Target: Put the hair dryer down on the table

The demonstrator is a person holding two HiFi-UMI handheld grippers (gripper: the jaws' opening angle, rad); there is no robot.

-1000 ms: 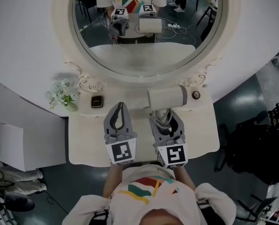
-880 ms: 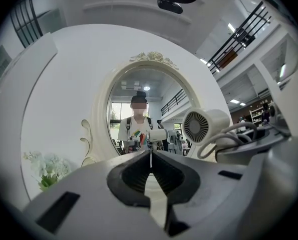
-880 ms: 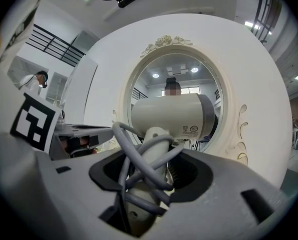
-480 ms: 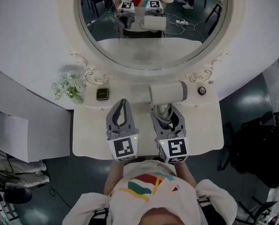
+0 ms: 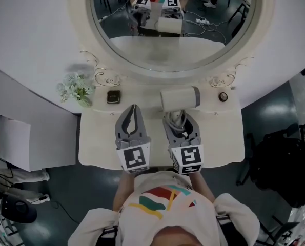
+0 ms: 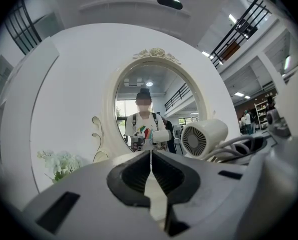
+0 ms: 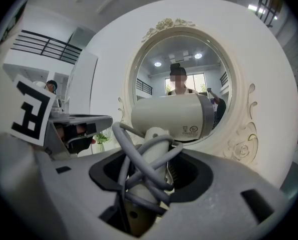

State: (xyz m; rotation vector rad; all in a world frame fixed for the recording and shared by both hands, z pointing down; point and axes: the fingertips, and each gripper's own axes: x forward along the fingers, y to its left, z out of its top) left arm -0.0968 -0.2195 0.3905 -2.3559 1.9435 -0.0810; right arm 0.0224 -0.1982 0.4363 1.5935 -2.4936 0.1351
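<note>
2 tongs are side by side over the table (image 5: 98, 145). The right tongs (image 5: 180, 123) are clamped on the hair dryer (image 5: 179, 98), and the left tongs (image 5: 133, 113) are pressed together with nothing between them.

In the right gripper view the jaws grip the handle (image 7: 157, 145), with the grey cord (image 7: 134, 170) looped several times round it inside the grip. The barrel lies crosswise just past the tips of the right tongs, its grille end turned toward the left tongs. It hangs over the back strip of the table. From above I cannot tell whether it already touches the tabletop, though the right gripper view suggests it is carried clear of it.

Beyond the barrel is the carved frame of the round mirror (image 5: 167, 40). Off past the left tongs are a small dark box (image 5: 113, 96) and a bunch of pale flowers (image 5: 76, 88), both well apart from the dryer.

The step in hand looks like the lowering itself: the dryer is held and has not been let go. The next move calls for bringing the right tongs down until the barrel and handle rest on bare table just ahead of the tips. The jaws then need to spread wide enough to free both handle and cord. The cord loops may catch as the tongs draw back, so a slow, straight withdrawal seems wise. The left tongs have no part to play.
</note>
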